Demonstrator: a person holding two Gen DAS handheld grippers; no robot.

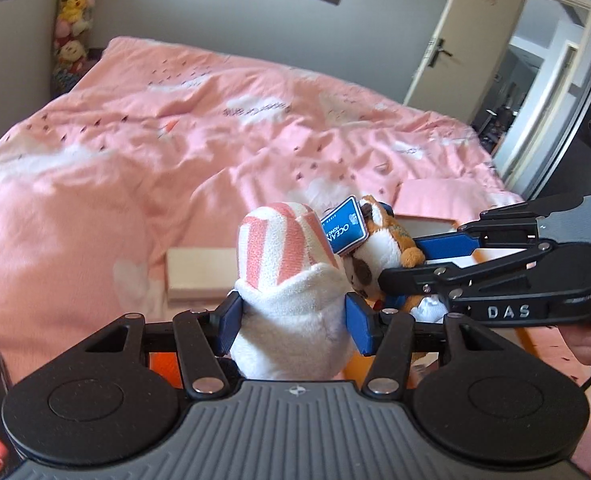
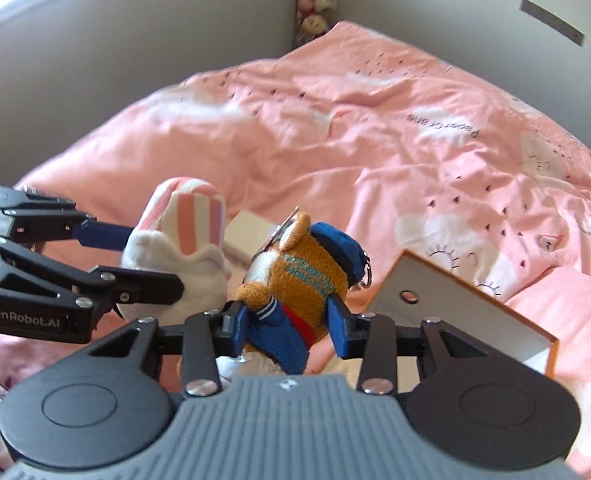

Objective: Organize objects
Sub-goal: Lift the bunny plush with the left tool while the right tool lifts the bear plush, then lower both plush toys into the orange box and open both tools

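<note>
My left gripper (image 1: 293,320) is shut on a white plush with pink stripes (image 1: 291,280), held above the pink bed. It also shows in the right wrist view (image 2: 183,232), with the left gripper (image 2: 135,264) coming in from the left. My right gripper (image 2: 287,320) is shut on a brown plush in blue clothes (image 2: 295,284), with a blue cap and a tag. In the left wrist view the brown plush (image 1: 383,240) sits just right of the striped one, with a blue card tag (image 1: 345,230), and the right gripper (image 1: 405,258) reaches in from the right. The two plushes are close together.
A pink duvet (image 1: 175,140) covers the bed. An open white box with an orange rim (image 2: 455,308) lies below the right gripper. A pale box lid (image 1: 195,276) lies on the bed. Stacked plush toys (image 1: 73,20) stand in the corner. An open door (image 1: 463,40) is at right.
</note>
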